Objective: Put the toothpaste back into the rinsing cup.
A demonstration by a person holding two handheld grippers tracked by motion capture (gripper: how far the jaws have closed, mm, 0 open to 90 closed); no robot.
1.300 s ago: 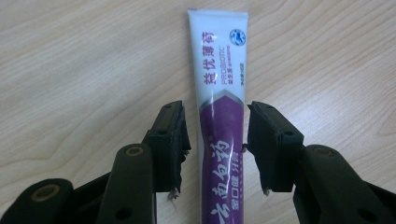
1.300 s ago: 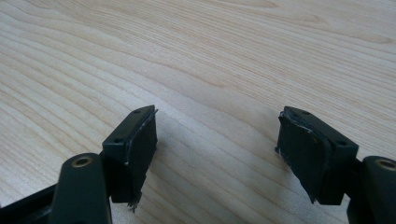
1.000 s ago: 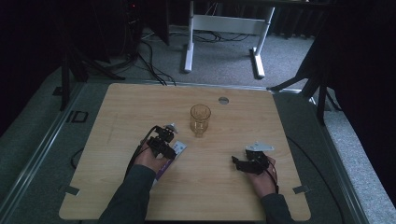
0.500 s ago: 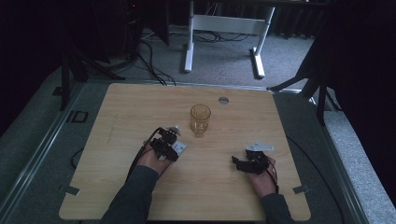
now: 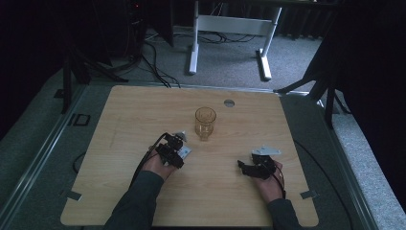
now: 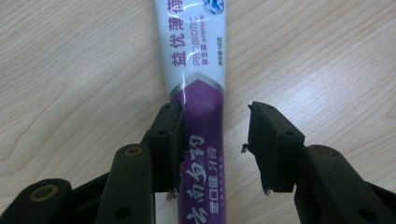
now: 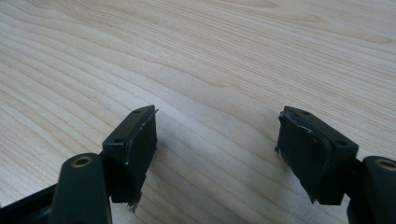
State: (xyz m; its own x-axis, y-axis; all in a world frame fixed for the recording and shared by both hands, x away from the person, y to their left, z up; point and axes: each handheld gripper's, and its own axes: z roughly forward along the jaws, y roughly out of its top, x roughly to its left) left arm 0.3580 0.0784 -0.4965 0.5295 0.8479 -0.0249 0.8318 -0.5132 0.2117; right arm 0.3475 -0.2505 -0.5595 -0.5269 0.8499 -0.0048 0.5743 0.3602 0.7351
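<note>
Left gripper (image 6: 212, 149) fingers were spread apart over the toothpaste tube (image 6: 198, 93) flat on the desk (image 5: 143, 110), tube touching 1 finger, clear of the other; right gripper (image 7: 215, 154) fingers parted, empty.

Lab-like room: carpet floor (image 5: 230, 62), trailing cables (image 5: 153, 52), dark curtains (image 5: 368, 57).

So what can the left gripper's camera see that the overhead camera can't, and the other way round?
Left gripper view: the printing on the purple and white toothpaste tube lying between the open jaws, one pad against it. High view: the amber glass, the right gripper, both forearms and the floor around. Shared: the wooden table, the left gripper and the tube.
</note>
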